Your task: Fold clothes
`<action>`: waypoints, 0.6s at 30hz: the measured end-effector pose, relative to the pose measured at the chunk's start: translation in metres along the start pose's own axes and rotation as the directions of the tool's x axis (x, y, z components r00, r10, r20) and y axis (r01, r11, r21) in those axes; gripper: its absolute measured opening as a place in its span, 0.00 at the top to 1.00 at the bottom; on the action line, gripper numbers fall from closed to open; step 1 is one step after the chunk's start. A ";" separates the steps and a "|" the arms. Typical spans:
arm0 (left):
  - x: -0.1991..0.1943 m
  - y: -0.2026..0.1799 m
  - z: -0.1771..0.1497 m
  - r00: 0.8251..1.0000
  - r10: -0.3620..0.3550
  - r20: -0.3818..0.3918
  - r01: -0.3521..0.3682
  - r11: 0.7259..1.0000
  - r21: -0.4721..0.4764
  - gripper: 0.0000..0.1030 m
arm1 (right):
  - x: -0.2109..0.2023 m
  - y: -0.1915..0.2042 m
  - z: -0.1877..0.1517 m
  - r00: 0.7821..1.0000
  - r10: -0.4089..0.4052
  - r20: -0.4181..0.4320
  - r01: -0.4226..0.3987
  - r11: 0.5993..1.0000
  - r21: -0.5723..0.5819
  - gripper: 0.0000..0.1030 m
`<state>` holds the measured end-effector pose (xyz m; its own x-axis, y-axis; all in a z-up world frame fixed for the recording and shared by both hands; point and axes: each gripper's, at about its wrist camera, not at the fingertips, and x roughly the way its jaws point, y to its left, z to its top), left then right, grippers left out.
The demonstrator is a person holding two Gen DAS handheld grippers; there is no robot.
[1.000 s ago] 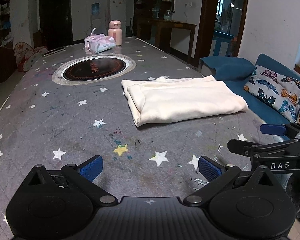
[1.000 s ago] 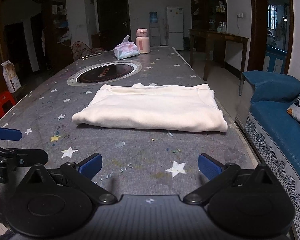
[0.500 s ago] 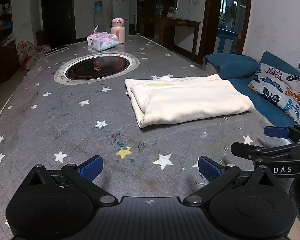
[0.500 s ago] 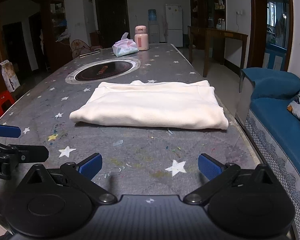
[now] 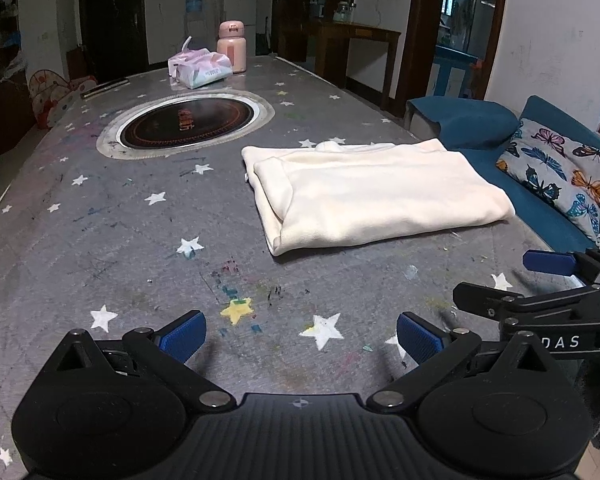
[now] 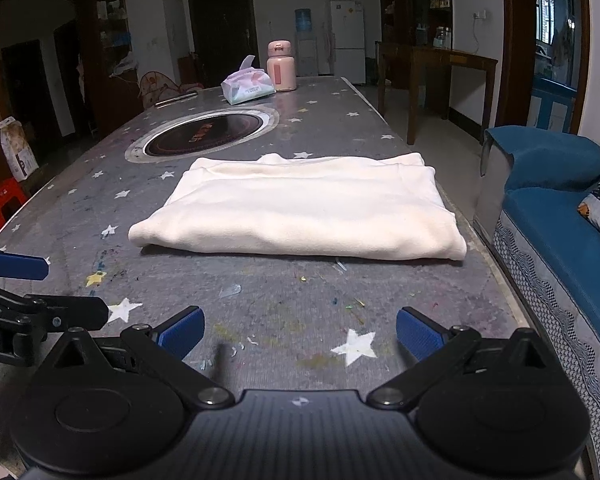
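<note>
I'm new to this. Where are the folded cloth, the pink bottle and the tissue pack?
folded cloth [image 6: 300,208], right wrist view, top layer.
pink bottle [image 6: 281,69], right wrist view, body.
tissue pack [image 5: 202,69], left wrist view, wrapper.

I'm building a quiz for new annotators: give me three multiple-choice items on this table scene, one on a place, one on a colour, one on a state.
1. The pink bottle stands:
A. beside the tissue pack
B. on the garment
C. on the sofa

2. The folded garment is:
A. blue
B. cream
C. red

3. Both tools are:
A. shut on cloth
B. open, holding nothing
C. out of view

Key:
1 A: the pink bottle stands next to the tissue pack at the far end.
2 B: the folded garment looks cream.
3 B: the left tool and right tool gape over bare table.
</note>
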<state>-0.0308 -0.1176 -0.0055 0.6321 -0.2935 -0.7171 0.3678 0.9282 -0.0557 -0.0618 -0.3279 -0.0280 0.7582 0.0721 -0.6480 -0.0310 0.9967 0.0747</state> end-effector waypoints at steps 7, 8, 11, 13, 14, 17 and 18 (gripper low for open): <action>0.005 0.002 0.002 1.000 -0.003 -0.016 0.003 1.000 -0.008 0.00 | 0.007 0.000 0.003 1.000 -0.001 -0.012 0.001 1.000 0.004 0.00; 0.006 0.002 0.003 1.000 -0.001 -0.016 0.001 1.000 -0.008 0.00 | 0.008 0.000 0.003 1.000 -0.001 -0.014 0.001 1.000 0.004 0.00; 0.008 0.002 0.003 1.000 -0.001 -0.018 0.000 1.000 -0.005 0.00 | 0.011 0.000 0.004 1.000 -0.001 -0.018 0.001 1.000 0.006 0.00; 0.009 0.003 0.004 1.000 0.002 -0.017 -0.002 1.000 -0.006 0.00 | 0.012 0.000 0.004 1.000 0.000 -0.022 0.001 1.000 0.007 0.00; 0.010 0.003 0.004 1.000 0.001 -0.017 -0.001 1.000 -0.006 0.00 | 0.013 0.000 0.004 1.000 0.000 -0.024 0.001 1.000 0.008 0.00; 0.012 0.004 0.005 1.000 0.005 -0.017 -0.005 1.000 -0.008 0.00 | 0.015 0.000 0.005 1.000 0.000 -0.024 0.000 1.000 0.009 0.00; 0.012 0.004 0.005 1.000 0.005 -0.017 -0.005 1.000 -0.008 0.00 | 0.015 0.000 0.006 1.000 0.000 -0.024 0.000 1.000 0.010 0.00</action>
<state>-0.0182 -0.1184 -0.0107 0.6222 -0.2854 -0.7290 0.3596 0.9313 -0.0577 -0.0465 -0.3270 -0.0333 0.7426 0.0732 -0.6657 -0.0248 0.9963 0.0820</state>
